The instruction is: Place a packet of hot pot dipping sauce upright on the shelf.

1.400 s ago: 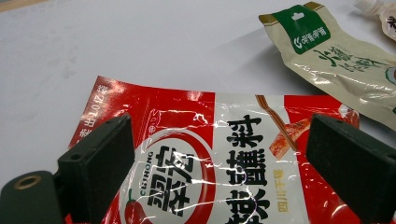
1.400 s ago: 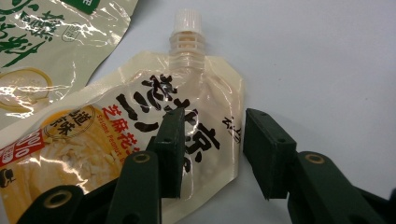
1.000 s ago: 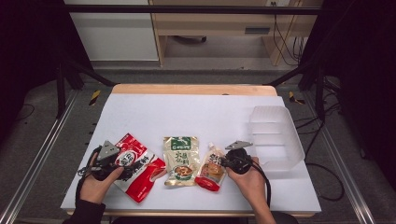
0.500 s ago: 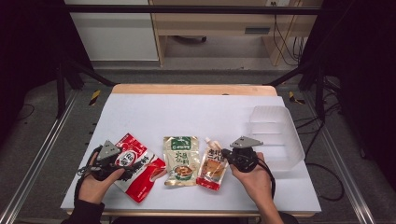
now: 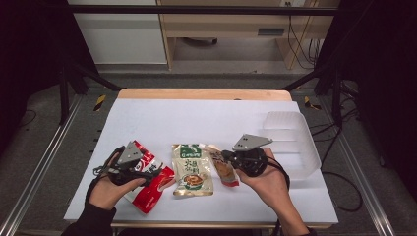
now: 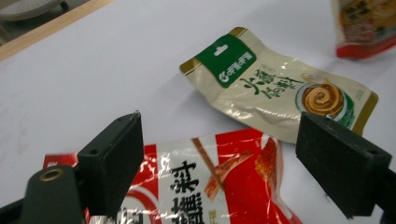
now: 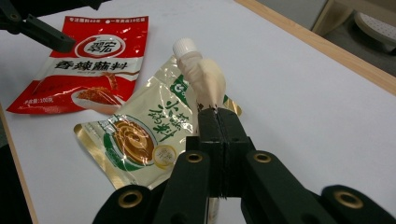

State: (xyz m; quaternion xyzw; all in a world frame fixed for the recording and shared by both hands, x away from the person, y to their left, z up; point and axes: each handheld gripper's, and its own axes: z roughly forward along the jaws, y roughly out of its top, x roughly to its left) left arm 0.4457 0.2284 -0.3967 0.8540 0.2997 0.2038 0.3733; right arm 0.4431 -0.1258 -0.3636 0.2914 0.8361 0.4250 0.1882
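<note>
The right hand-held gripper (image 5: 227, 158) has its jaws pinched tight on the edge of a small spouted pouch (image 7: 203, 77), and that thin-edge grip looks chosen so the soft pack dangles free, white cap pointing away in the right gripper view. It sits at centre-right of the tabletop (image 5: 196, 118), just beside a cream packet with a green header (image 5: 190, 168) that lies flat. To the far right stands a clear plastic bin (image 5: 295, 142), well within reach, and I would judge the pouch is headed there. The right hand (image 5: 265, 179) is turned palm up beneath its tool, wrist cocked, the grey plate tilted toward the bin.

On the near left, the left hand-held gripper (image 6: 224, 158) stands with jaws wide, though they have just been narrowing a little, with the red packet (image 6: 205, 186) lying below and between them but not pressed by either pad. The left hand (image 5: 110, 189) holds it low and angled over that packet, likely lining up for the next pick.
</note>
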